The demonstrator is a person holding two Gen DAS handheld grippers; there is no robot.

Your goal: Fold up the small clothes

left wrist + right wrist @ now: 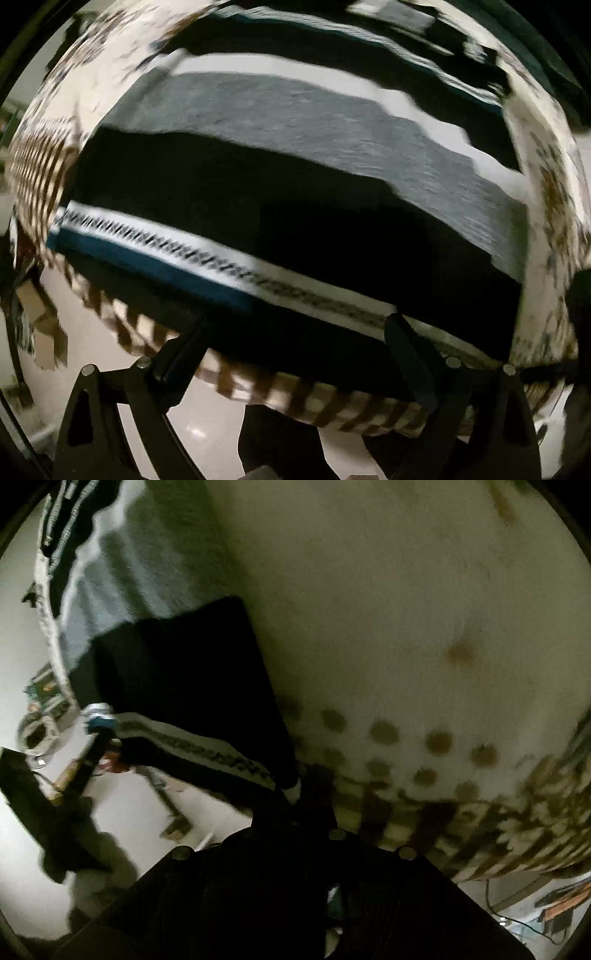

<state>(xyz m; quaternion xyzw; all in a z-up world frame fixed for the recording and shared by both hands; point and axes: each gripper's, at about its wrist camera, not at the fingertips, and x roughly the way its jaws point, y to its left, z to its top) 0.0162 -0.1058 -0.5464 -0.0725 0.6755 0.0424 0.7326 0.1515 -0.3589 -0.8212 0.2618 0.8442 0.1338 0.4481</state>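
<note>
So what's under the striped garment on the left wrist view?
The striped garment lies on a cream cloth with brown checks, which shows around its edges. What the cloth covers, table or otherwise, is hidden. The left gripper is open at the near hem.

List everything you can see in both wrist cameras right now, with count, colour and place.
striped garment: one, black, grey, white and teal bands, spread flat on the tablecloth
tablecloth: one, cream with brown dots and checked border, over the table
floor clutter: several blurred items, mixed colours, pale floor, left of right wrist view
left gripper: one, black, jaws apart at the garment's near hem
right gripper: one, black, jaws pinching the garment's corner at the table edge
</note>
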